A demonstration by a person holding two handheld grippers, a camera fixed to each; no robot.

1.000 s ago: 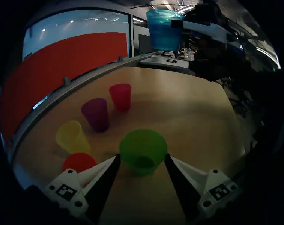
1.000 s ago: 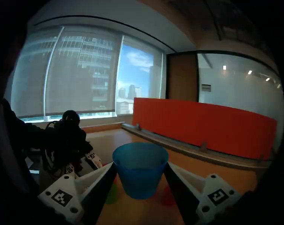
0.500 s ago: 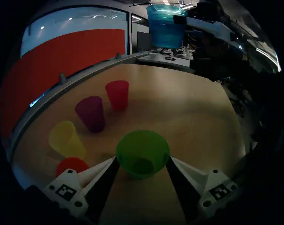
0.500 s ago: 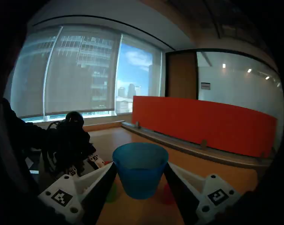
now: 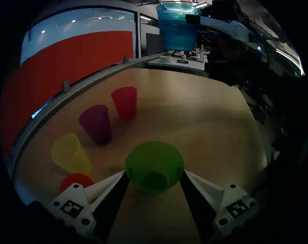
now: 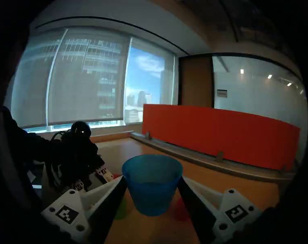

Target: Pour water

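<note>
Pinching green cup (image 5: 154,164), left gripper (image 5: 154,174) faces blue cup (image 5: 176,26) at 12 o'clock, pinched by right gripper (image 6: 151,179)

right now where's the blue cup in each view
Left gripper view: blue cup at top centre, held high beyond the far end of the table, well above the green cup in the left gripper.
Right gripper view: blue cup at bottom centre, between the right gripper fingers.
Shared landmark: the red partition along the table's edge.
</note>
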